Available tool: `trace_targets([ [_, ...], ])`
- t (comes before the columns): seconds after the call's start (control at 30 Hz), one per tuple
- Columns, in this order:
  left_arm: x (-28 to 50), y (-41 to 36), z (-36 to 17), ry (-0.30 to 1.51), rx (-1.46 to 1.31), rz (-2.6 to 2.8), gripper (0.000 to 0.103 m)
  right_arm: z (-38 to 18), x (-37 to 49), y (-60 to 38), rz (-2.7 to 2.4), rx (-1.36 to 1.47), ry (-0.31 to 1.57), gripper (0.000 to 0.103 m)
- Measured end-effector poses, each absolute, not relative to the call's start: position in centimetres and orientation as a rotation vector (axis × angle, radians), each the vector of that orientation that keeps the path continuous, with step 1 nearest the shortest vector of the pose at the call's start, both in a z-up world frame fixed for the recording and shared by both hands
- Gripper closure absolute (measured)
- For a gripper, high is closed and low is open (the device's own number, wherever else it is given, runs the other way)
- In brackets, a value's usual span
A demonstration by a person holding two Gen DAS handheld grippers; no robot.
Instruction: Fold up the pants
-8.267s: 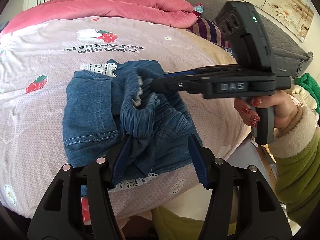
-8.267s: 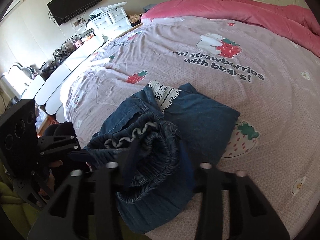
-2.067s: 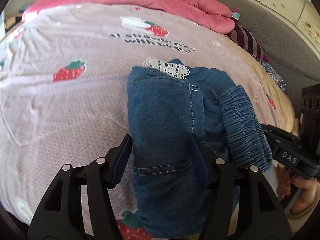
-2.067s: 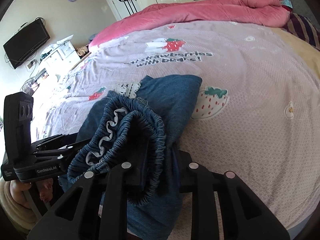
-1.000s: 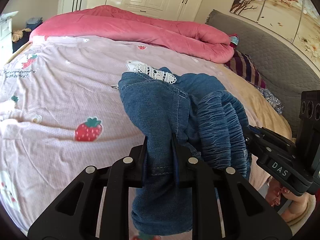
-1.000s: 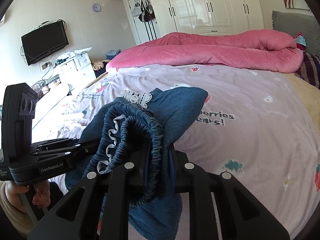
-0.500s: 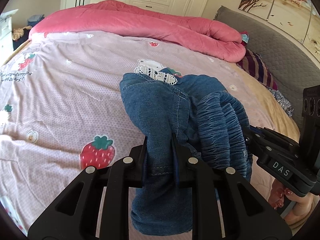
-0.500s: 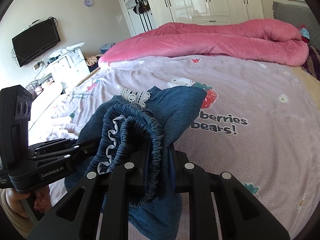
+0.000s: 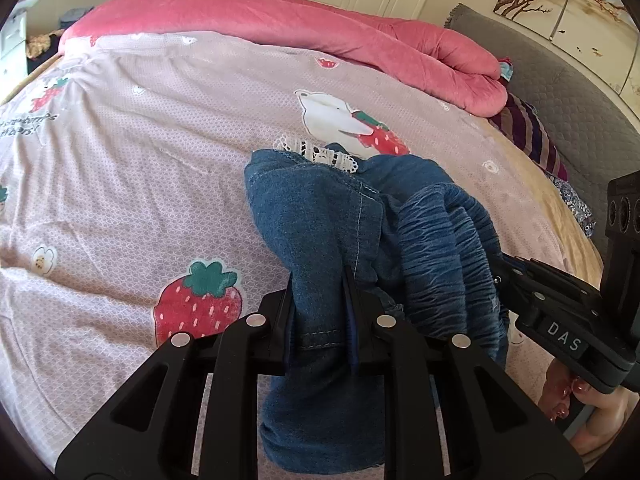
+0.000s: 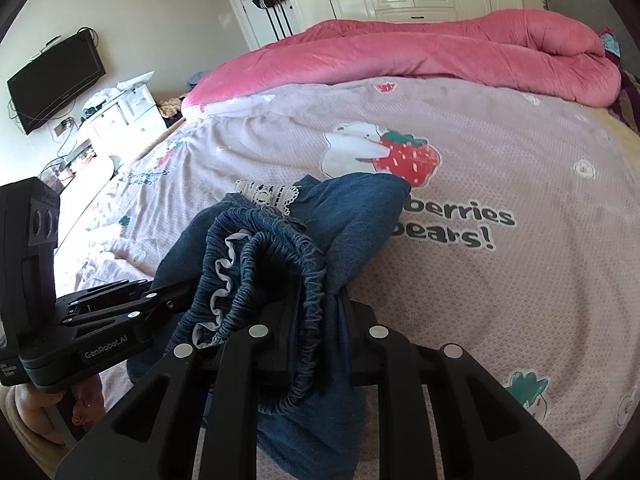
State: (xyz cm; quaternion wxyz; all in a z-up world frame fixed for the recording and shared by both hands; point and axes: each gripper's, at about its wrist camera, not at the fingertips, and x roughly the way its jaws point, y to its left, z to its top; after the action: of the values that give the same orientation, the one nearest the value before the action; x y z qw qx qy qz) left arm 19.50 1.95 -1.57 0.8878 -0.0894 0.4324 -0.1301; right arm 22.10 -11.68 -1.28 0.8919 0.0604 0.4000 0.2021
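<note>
The folded blue denim pants point(image 9: 320, 232) with white lace trim point(image 9: 320, 154) hang bunched above the pink strawberry bedsheet point(image 9: 140, 160). My left gripper point(image 9: 320, 300) is shut on the plain denim side of the bundle. My right gripper point(image 10: 320, 312) is shut on the gathered elastic waistband point(image 10: 272, 264). In the left wrist view the right gripper point(image 9: 560, 316) comes in from the right, held by a hand point(image 9: 576, 404). In the right wrist view the left gripper point(image 10: 100, 312) comes in from the left. The lower fold of the pants point(image 10: 316, 432) dangles below the jaws.
A rolled pink duvet point(image 9: 320, 36) lies across the far side of the bed. A grey headboard point(image 9: 560, 92) and striped cloth point(image 9: 528, 128) are at the right. A wall television point(image 10: 56, 80) and white drawers point(image 10: 120, 112) stand at the left beyond the bed.
Both grippers have carried the pants forward over the bed and lower toward the sheet; the bear and strawberry print now lies just behind the bundle. The grips are unchanged.
</note>
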Motion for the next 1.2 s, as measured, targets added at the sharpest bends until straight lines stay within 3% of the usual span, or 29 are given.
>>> trace_targets([
  [0.77, 19.9, 1.6, -2.8, 0.908, -0.174, -0.25, 0.09, -3.1, 22.7, -10.6, 0.315, 0.0, 0.879, 0.079],
  [0.83, 19.9, 1.6, -2.8, 0.908, -0.171, -0.249, 0.09, -3.1, 22.7, -10.6, 0.308, -0.007, 0.883, 0.069],
  [1.2, 19.8, 1.5, -2.6, 0.909, -0.166, -0.25, 0.089, -2.8, 22.5, -11.1, 0.272, -0.01, 0.88, 0.046],
])
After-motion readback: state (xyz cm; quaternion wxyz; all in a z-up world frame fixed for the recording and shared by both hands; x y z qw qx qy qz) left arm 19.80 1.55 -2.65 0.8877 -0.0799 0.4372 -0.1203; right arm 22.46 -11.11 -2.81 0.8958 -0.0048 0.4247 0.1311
